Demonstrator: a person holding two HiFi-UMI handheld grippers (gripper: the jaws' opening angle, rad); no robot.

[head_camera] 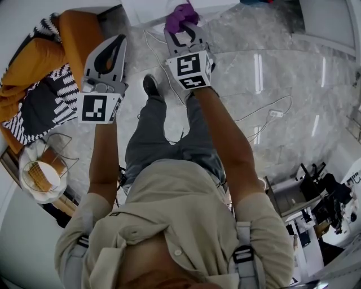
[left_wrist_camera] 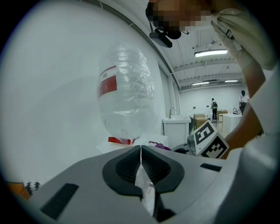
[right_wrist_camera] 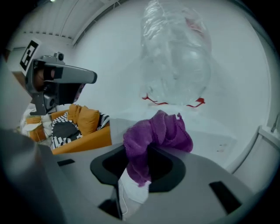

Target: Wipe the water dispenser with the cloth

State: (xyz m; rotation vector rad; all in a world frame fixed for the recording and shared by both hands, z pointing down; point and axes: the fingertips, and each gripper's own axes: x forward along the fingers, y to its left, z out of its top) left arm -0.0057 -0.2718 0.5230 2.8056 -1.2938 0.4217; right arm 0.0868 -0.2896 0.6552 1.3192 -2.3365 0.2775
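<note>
The water dispenser's clear upturned bottle (right_wrist_camera: 175, 57) stands on the white dispenser top (right_wrist_camera: 214, 142) straight ahead of both grippers. My right gripper (right_wrist_camera: 146, 151) is shut on a purple cloth (right_wrist_camera: 157, 133), which bunches up out of the jaws just short of the bottle's red-ringed neck. In the head view the right gripper (head_camera: 183, 31) holds the cloth (head_camera: 180, 17) up at the dispenser (head_camera: 152, 8). My left gripper (left_wrist_camera: 141, 148) is shut with nothing in it, and the bottle (left_wrist_camera: 127, 92) rises behind it. It hangs to the left of the right one (head_camera: 115, 45).
An orange sofa (head_camera: 51, 68) with striped cushions stands to the left. A wire basket (head_camera: 39, 175) sits at lower left. Cables (head_camera: 265, 113) trail over the glossy floor, and equipment (head_camera: 316, 192) stands at the right. A white sink cabinet (left_wrist_camera: 177, 129) lies beyond the dispenser.
</note>
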